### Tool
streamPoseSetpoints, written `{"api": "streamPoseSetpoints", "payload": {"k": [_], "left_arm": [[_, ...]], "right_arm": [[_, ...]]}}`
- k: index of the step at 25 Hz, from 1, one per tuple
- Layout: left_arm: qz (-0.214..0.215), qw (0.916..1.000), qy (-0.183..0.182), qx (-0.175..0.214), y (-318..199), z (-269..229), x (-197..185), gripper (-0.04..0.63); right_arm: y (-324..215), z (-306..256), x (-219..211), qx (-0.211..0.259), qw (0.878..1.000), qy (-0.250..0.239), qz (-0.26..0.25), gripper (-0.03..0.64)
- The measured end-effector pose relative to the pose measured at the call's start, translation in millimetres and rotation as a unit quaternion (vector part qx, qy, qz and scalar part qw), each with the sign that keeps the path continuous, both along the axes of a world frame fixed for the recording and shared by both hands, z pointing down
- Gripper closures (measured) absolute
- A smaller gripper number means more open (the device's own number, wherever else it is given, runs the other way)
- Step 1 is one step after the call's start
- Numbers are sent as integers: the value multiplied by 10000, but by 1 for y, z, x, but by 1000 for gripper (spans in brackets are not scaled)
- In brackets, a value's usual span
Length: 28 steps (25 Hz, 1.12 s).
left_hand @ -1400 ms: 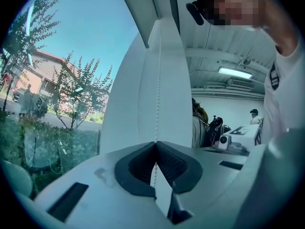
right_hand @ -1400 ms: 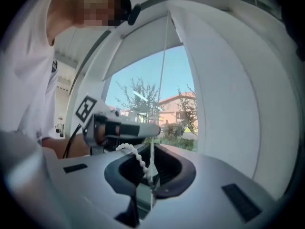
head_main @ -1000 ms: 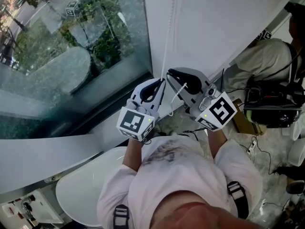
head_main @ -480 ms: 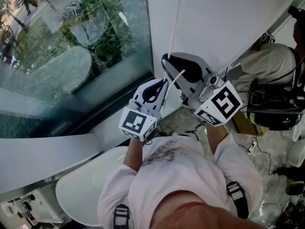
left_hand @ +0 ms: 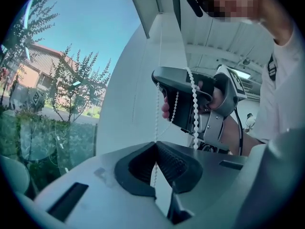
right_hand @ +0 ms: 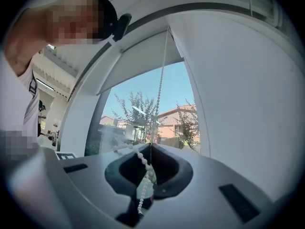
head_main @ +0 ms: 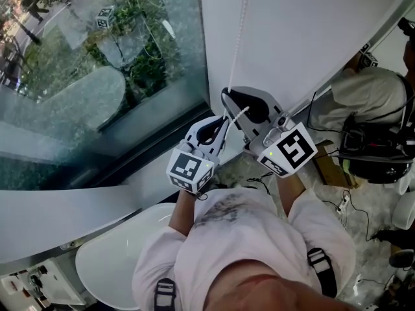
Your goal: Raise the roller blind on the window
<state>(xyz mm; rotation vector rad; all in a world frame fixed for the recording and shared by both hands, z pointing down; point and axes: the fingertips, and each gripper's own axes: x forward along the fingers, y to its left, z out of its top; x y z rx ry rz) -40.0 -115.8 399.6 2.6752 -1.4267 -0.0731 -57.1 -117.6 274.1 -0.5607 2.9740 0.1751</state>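
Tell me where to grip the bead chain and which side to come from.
Grip the straight, vertical run of the bead chain just above the right tool. It hangs close against the wall, so come from the room side, jaws level, and pinch across the beads at the tips, as the right tool and the left tool below it do now.

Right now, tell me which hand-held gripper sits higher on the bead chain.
The right hand-held gripper: it clamps the bead chain further up, while the left hand-held gripper pinches it below.
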Motion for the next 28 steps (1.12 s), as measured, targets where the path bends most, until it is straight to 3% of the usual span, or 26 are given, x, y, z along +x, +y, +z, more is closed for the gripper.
{"api": "streamPoseSetpoints", "payload": {"k": [6,20,28], "left_arm": [[-35,9996,80,-277,-4,36,-3,588],[-74,9988,182,-439,-15,82,-2,588],[-81,9993,198,-301,-15,92,-1,588]], "right_arm": [[-2,35,-3,-264,9993,243,-79,554],[-9,81,-5,-469,9973,554,-117,554],[-5,91,-4,-305,9971,698,-81,554]]}}
